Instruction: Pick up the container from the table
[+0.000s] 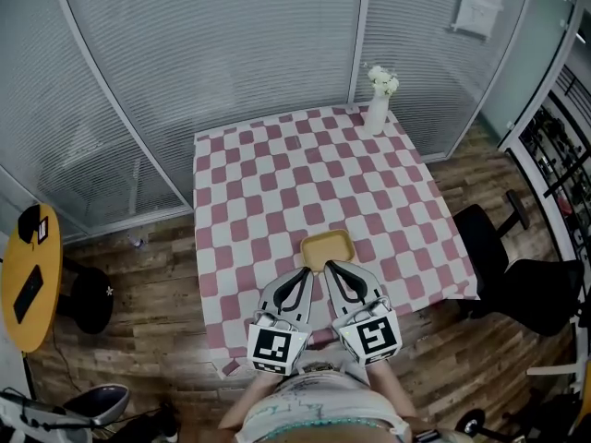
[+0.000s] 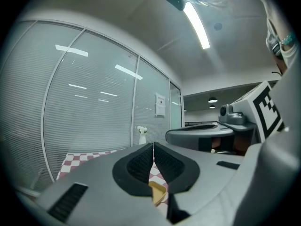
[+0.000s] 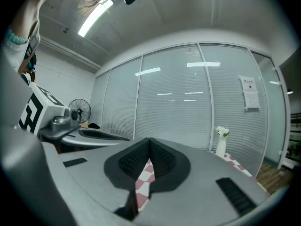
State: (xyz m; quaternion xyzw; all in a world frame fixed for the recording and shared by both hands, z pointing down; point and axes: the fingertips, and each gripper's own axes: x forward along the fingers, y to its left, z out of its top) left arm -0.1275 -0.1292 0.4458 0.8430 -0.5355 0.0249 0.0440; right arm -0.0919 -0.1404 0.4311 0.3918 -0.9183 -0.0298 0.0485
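Note:
A shallow tan container (image 1: 327,248) lies on the pink-and-white checked table (image 1: 277,169), close to its near edge. Both grippers are held level, side by side, just short of the container's near rim. My left gripper (image 1: 306,269) points at its near left corner and my right gripper (image 1: 329,264) at the middle of its near side. In the left gripper view the left gripper (image 2: 153,145) is shut, pads together, with a corner of the container (image 2: 159,192) showing below them. In the right gripper view the right gripper (image 3: 149,139) is shut too, with only checked cloth below.
A white vase with white flowers (image 1: 377,107) stands at the table's far right corner. Glass walls with blinds run behind the table. A black office chair (image 1: 503,257) is right of it, and a round yellow table (image 1: 28,280) stands at the far left on the wooden floor.

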